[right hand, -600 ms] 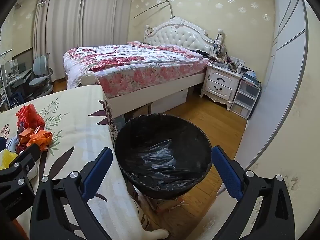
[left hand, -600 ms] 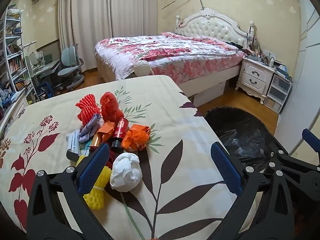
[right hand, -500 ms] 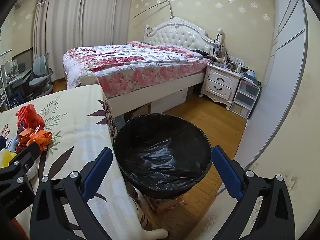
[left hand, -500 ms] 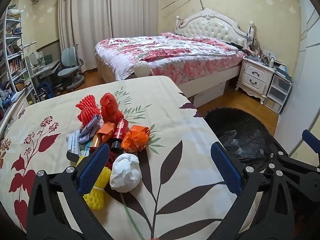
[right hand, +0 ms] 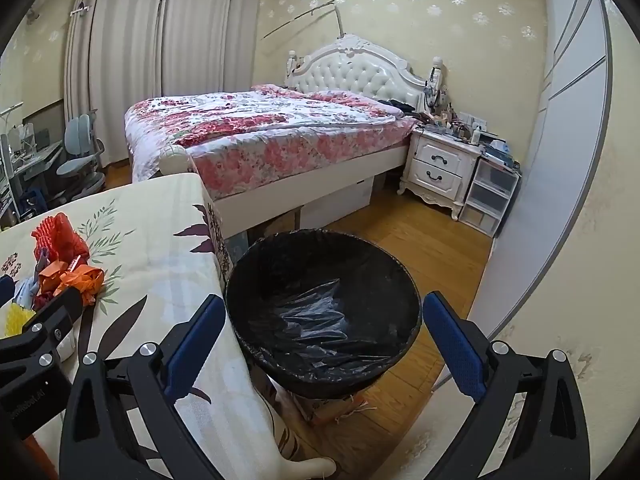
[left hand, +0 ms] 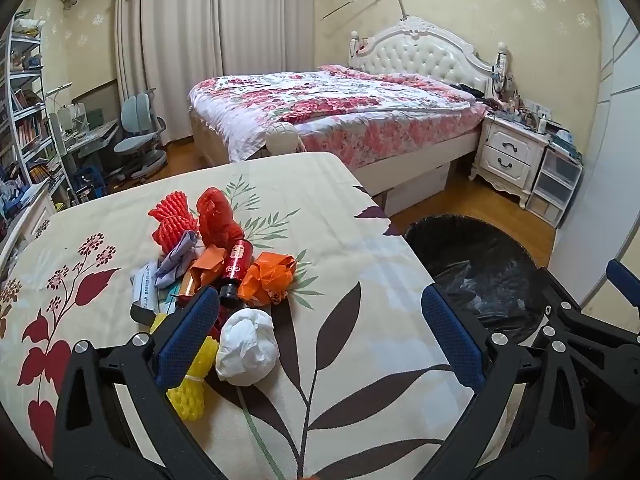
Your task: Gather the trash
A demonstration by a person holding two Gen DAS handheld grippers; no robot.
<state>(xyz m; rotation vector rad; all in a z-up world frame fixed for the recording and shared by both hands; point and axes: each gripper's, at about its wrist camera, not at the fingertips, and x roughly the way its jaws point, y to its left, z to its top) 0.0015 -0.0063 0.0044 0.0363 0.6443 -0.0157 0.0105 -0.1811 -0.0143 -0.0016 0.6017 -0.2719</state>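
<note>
A pile of trash lies on the cloth-covered table (left hand: 360, 216): a white crumpled paper ball (left hand: 247, 346), an orange wrapper (left hand: 267, 277), a red bottle (left hand: 236, 269), red foam net (left hand: 171, 220), a red bag (left hand: 216, 213) and yellow foam net (left hand: 192, 380). My left gripper (left hand: 318, 334) is open and empty, just above the table, with the paper ball near its left finger. My right gripper (right hand: 320, 340) is open and empty, above the black-lined trash bin (right hand: 324, 300). The bin also shows in the left wrist view (left hand: 472, 256).
The bin stands on the wooden floor beside the table's right edge. A bed (right hand: 256, 136) is behind, with a white nightstand (right hand: 440, 164) and plastic drawers (right hand: 490, 196). A desk chair (left hand: 138, 136) and bookshelf (left hand: 24, 112) stand at far left. A wall (right hand: 560, 200) is close on the right.
Almost nothing has changed. The left gripper has drifted very slightly. Both grippers stay open and the trash has not moved.
</note>
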